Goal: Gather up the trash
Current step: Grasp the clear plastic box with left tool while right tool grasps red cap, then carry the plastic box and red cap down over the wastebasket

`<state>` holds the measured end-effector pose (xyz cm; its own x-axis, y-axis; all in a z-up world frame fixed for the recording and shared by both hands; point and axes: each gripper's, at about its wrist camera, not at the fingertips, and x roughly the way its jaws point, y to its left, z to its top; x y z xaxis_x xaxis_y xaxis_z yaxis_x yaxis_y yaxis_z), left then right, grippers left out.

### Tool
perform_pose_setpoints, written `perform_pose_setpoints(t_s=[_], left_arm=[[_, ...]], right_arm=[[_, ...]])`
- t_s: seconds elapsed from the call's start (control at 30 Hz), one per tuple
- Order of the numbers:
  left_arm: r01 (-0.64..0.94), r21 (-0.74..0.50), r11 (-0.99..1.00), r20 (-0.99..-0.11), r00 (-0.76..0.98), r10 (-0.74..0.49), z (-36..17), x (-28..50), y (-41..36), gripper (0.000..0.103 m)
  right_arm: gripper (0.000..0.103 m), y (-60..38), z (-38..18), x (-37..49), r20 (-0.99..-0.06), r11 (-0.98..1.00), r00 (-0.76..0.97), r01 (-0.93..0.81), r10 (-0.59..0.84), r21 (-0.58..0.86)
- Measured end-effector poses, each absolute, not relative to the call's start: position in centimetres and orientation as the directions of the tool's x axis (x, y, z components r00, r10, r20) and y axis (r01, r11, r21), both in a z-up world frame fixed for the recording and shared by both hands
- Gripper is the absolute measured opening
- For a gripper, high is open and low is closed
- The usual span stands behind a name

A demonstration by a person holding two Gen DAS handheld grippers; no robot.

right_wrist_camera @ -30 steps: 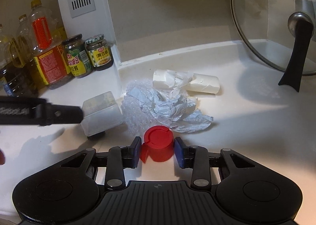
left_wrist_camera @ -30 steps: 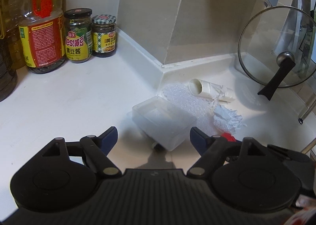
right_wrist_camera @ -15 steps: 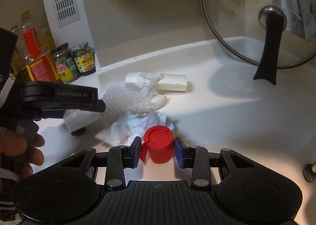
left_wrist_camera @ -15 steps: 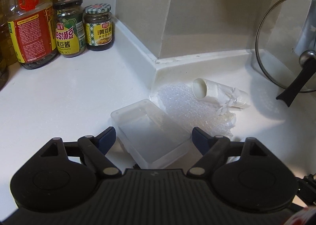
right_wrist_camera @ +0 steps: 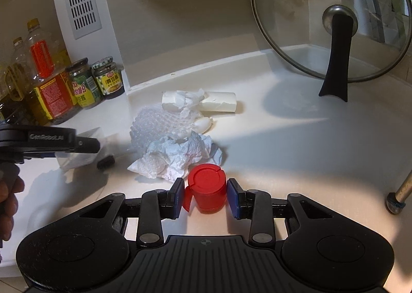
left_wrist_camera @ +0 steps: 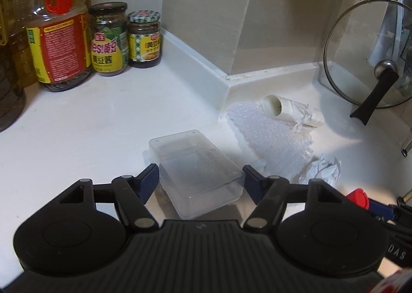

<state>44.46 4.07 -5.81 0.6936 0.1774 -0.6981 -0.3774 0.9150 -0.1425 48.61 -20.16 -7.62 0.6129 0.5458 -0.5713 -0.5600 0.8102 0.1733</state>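
Observation:
My left gripper is open, its jaws on either side of a clear plastic box lying on the white counter; whether they touch it I cannot tell. My right gripper is shut on a red bottle cap. Beyond it lie a crumpled white tissue, a sheet of bubble wrap and a white cardboard tube with torn paper. The tube, bubble wrap and tissue also show in the left wrist view. The left gripper shows at the left of the right wrist view.
An oil bottle and two sauce jars stand at the back left by the wall. A glass pot lid with a black handle leans at the back right. A metal rod touches the counter at the right edge.
The left gripper has closed in on the clear box, which now sits between its open jaws. The right gripper still holds the red cap and has shifted slightly.

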Motion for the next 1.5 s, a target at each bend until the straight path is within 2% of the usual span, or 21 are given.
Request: perform_pose_setpoints(t_s=[0.33,0.7,1.0,1.2,1.5], left_arm=[[-0.309,-0.153,0.939,-0.67,0.731,0.132,-4.1,37.7,4.7,0.068],[-0.132,-0.225,0.965,-0.633,0.773,-0.043,-3.4,27.9,2.5,0.068],[0.006,-0.213,0.977,-0.641,0.754,-0.144,-3.9,20.4,1.0,0.068],[0.063,-0.191,0.98,-0.663,0.727,-0.176,-5.1,16.8,-0.2,0.068],[0.027,-0.221,0.975,-0.731,0.658,-0.183,-9.1,15.7,-1.2,0.068]], right_arm=[[0.036,-20.4,-6.5,44.3,-0.554,0.826,0.643,-0.539,0.529,0.164],[0.036,-20.8,-5.4,33.6,-0.536,0.847,0.681,-0.512,0.499,0.139],[0.036,-21.9,-6.6,23.6,-0.543,0.881,0.705,-0.445,0.456,0.161],[0.036,-22.2,-8.8,19.5,-0.591,0.885,0.675,-0.435,0.442,0.165],[0.036,-22.2,-12.6,18.9,-0.665,0.864,0.591,-0.472,0.457,0.176]])
